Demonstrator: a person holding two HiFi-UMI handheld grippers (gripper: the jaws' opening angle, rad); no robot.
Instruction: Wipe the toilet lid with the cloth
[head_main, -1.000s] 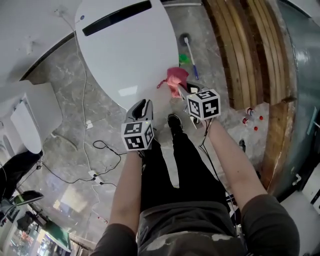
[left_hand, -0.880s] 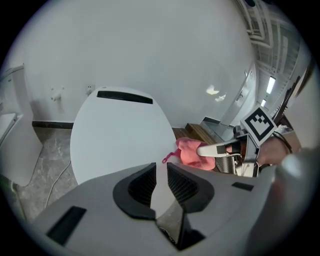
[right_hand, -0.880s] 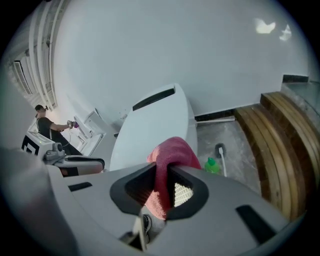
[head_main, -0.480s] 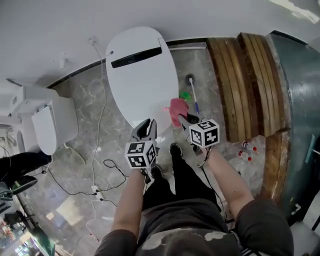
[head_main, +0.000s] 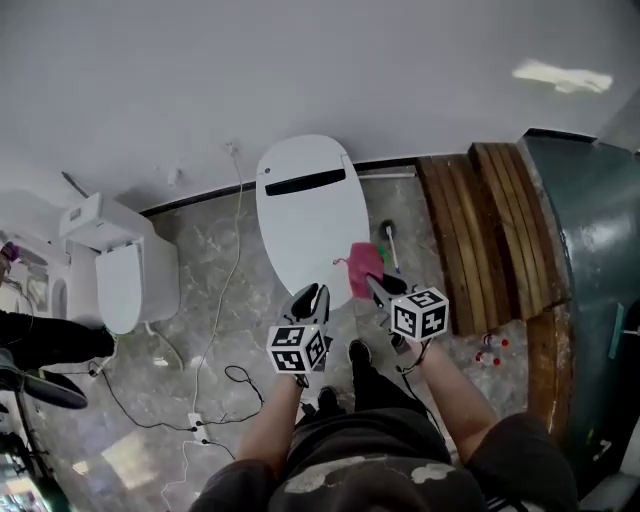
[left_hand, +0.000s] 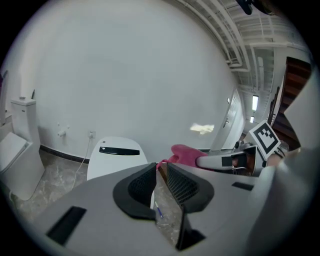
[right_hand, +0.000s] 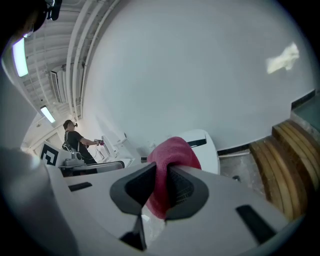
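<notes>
The white toilet lid (head_main: 305, 215) lies closed, far below and ahead of both grippers. My right gripper (head_main: 372, 285) is shut on a pink cloth (head_main: 362, 268), which bunches up out of the jaws in the right gripper view (right_hand: 172, 152). That gripper hangs in the air over the lid's near right edge. My left gripper (head_main: 308, 298) is beside it, over the lid's near end, its jaws a narrow gap apart with nothing between them. In the left gripper view the lid (left_hand: 115, 155) shows beyond the left gripper (left_hand: 159, 167), and the cloth (left_hand: 184, 152) to the right.
A second white toilet (head_main: 125, 275) stands at the left. A toilet brush (head_main: 390, 240) lies right of the lid, beside stacked wooden planks (head_main: 490, 230). Cables (head_main: 215, 340) trail over the marble floor. Small bottles (head_main: 490, 355) sit near the planks. A person (right_hand: 75, 142) stands far off.
Both grippers and the head camera have risen well above the toilet, so the lid looks smaller and farther away. The cloth has stayed in the right gripper.
</notes>
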